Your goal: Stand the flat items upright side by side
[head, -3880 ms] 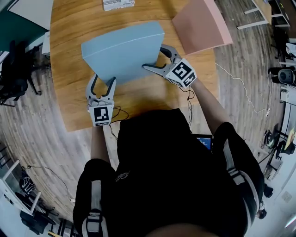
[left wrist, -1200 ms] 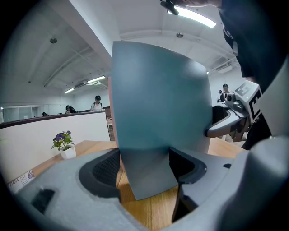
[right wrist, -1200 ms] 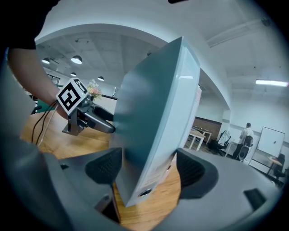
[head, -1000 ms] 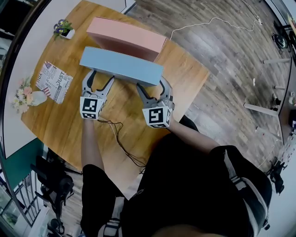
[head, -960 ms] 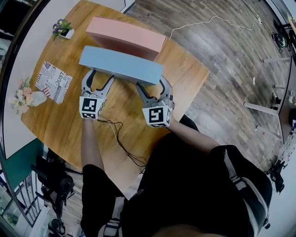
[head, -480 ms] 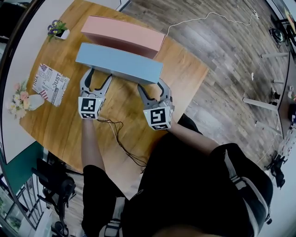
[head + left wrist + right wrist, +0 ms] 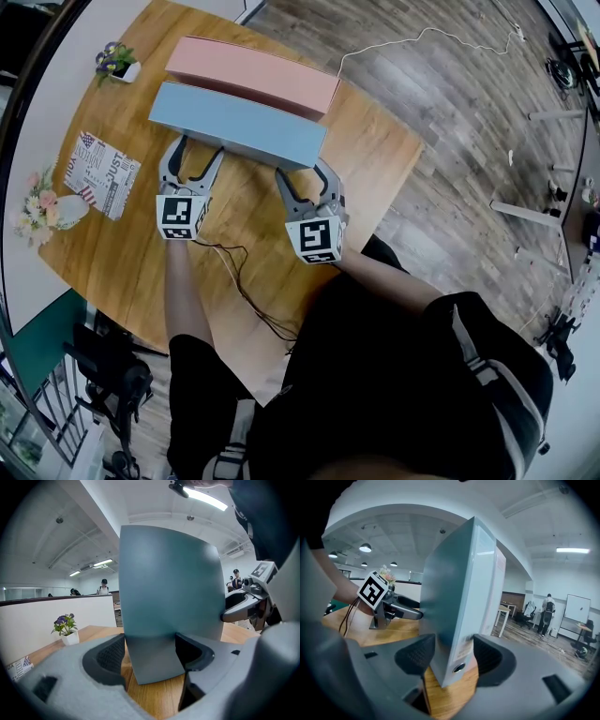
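A blue binder (image 7: 239, 122) stands upright on the wooden table (image 7: 112, 244), just in front of a pink binder (image 7: 253, 73) that also stands upright. My left gripper (image 7: 197, 147) has the blue binder's (image 7: 168, 588) left lower end between its wide jaws (image 7: 150, 646), and both pads lie against it. My right gripper (image 7: 305, 172) straddles the spine end (image 7: 461, 620). Its jaws (image 7: 454, 653) have just been closing and now touch the binder on both sides. The pink binder (image 7: 500, 564) shows behind the spine.
A small potted plant (image 7: 119, 64) stands at the table's far left corner. A printed card (image 7: 101, 173) and a flower vase (image 7: 42, 206) sit on the left side. A cable (image 7: 248, 291) trails across the near tabletop. The table's right edge (image 7: 408, 155) is close to the binders.
Since the earliest frame the blue binder has gone from leaning to upright, and the left jaws have come round its end. In the last second the right jaws narrowed onto it.
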`<state>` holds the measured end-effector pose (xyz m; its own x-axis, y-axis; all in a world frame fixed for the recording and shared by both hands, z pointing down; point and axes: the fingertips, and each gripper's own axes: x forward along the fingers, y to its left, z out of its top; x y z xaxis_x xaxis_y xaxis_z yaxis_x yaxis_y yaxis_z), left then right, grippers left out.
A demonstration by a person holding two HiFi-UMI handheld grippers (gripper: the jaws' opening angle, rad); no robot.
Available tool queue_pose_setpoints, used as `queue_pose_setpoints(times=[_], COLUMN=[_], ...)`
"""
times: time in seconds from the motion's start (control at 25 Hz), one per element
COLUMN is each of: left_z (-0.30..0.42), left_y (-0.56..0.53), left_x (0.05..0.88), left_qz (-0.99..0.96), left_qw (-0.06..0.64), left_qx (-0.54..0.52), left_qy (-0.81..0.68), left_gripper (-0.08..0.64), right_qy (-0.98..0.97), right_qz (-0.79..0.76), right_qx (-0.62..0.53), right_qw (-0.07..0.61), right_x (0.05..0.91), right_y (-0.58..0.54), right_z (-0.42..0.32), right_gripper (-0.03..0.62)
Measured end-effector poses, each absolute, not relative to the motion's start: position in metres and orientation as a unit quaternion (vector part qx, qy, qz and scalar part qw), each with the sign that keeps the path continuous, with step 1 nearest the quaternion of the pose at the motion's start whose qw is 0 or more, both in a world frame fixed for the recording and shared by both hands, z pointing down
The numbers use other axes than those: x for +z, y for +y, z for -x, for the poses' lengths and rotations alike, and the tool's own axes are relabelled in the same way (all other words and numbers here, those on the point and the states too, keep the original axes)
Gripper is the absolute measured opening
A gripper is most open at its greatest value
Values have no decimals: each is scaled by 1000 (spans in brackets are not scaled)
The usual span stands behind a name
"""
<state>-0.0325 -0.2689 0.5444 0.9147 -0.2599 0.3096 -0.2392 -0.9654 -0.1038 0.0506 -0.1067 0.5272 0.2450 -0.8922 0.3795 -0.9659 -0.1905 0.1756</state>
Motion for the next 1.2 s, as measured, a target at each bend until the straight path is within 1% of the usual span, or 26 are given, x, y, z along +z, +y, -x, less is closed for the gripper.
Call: queue_pose_setpoints(times=[0.2, 0.72, 0.96, 1.2], left_z=[31, 26, 38, 67], left_y=[-277, -285, -280, -256], left_x=[545, 544, 549, 558], left_qz=[977, 977, 973, 963], left_qw=[33, 33, 13, -25], left_qx=[-161, -158, -163, -169], left_qy=[132, 141, 166, 207], left_gripper=[344, 340, 333, 326], right_qy=[-611, -609, -620, -638], right_qz=[-762, -765, -754, -735], right_qx=[100, 98, 99, 108], right_qw=[191, 186, 194, 201], right_x=[527, 527, 528, 529], right_y=[-114, -122, -117, -100], right_z=[-49, -56, -58, -57], right_gripper=[255, 250, 250, 261])
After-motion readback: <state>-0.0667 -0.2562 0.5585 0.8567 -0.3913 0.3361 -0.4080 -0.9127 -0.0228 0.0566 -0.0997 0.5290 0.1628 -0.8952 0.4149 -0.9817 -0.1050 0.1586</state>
